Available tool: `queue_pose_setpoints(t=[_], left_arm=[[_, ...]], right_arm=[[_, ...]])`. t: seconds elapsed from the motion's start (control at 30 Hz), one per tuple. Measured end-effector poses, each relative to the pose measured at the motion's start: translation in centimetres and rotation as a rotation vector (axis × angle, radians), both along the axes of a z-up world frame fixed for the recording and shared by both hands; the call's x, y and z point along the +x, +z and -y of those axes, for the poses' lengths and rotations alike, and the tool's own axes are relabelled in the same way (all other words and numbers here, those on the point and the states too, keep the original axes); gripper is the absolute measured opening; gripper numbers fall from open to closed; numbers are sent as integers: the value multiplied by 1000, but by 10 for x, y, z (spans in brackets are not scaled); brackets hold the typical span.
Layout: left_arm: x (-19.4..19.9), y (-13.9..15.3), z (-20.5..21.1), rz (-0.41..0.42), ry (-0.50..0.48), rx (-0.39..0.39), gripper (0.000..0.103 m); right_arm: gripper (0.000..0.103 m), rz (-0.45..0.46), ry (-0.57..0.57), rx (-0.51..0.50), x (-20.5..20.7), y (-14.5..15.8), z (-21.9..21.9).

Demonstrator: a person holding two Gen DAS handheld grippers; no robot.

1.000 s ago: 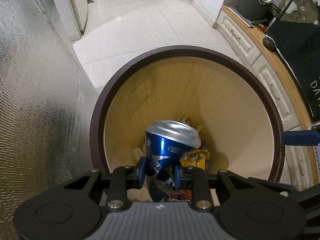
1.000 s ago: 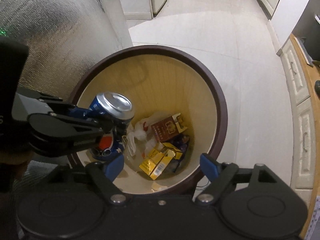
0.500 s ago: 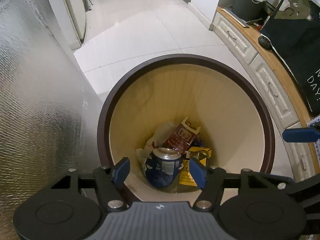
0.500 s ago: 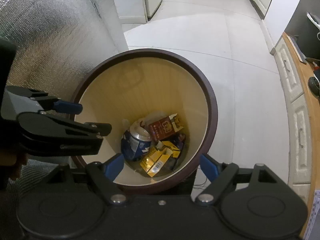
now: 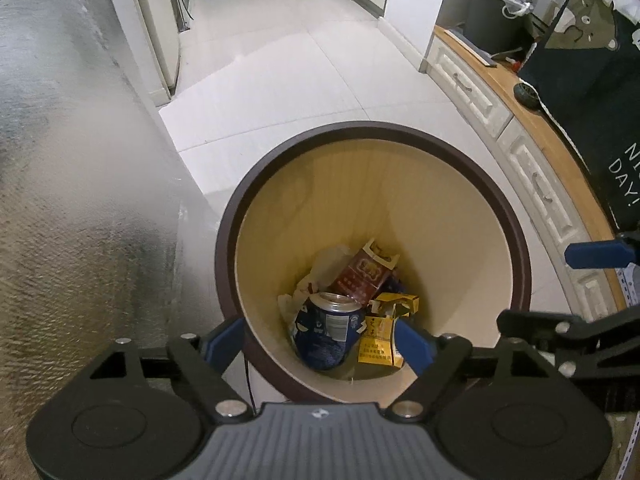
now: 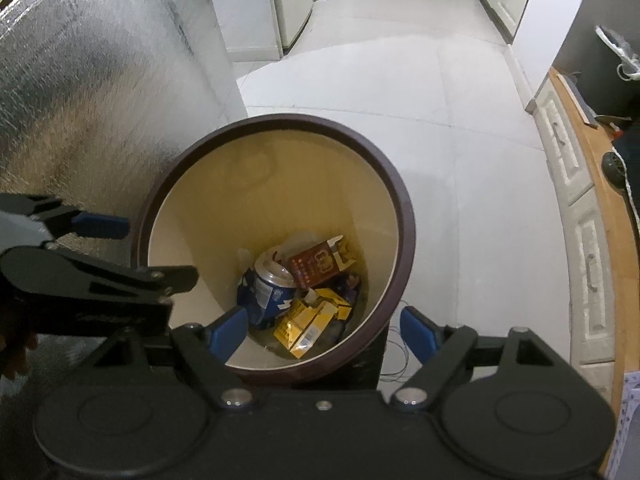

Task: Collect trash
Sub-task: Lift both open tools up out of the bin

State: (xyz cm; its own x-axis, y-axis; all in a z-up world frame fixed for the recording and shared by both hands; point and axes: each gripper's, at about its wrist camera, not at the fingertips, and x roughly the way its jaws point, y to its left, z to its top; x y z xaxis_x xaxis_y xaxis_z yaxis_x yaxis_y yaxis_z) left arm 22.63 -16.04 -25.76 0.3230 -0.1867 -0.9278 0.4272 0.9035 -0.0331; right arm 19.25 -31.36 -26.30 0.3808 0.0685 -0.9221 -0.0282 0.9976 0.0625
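A round bin with a dark brown rim (image 5: 224, 240) (image 6: 404, 208) stands on the floor. At its bottom lie a dented blue can (image 5: 328, 332) (image 6: 262, 292), a red-brown carton (image 5: 362, 276) (image 6: 316, 266), yellow cartons (image 5: 380, 340) (image 6: 306, 320) and white wrapping (image 5: 326, 264). My left gripper (image 5: 320, 344) is open and empty above the bin's near rim; it also shows at the left of the right wrist view (image 6: 104, 226). My right gripper (image 6: 324, 330) is open and empty above the bin's near edge.
A silver textured wall (image 5: 60, 200) rises close on the left. White drawers under a wooden counter (image 5: 532, 140) run along the right, with dark items on top. White tiled floor (image 5: 300, 72) stretches beyond the bin.
My left gripper opened and let the blue can go. The can dropped to the bottom of the bin. Both grippers have lifted away from the bin.
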Motion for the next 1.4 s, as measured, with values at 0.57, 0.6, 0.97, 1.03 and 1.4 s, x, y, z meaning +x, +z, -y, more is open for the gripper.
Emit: queue_pose_setpoints(t=[0.57, 0.6, 0.97, 1.03, 1.4], left_arm=[[-32, 41, -28, 70, 32, -20, 103], [-34, 43, -29, 75, 34, -22, 103], [-55, 65, -45, 133, 40, -65, 103], [-59, 71, -48, 149, 40, -73, 103], [-91, 117, -59, 279, 34, -118, 103]], right_arm=[[92, 100, -65, -15, -28, 37, 5], [94, 105, -67, -18, -31, 39, 4], [103, 167, -87, -44, -61, 57, 2], [103, 188, -90, -44, -67, 62, 3], [103, 300, -116, -49, -105, 97, 3]])
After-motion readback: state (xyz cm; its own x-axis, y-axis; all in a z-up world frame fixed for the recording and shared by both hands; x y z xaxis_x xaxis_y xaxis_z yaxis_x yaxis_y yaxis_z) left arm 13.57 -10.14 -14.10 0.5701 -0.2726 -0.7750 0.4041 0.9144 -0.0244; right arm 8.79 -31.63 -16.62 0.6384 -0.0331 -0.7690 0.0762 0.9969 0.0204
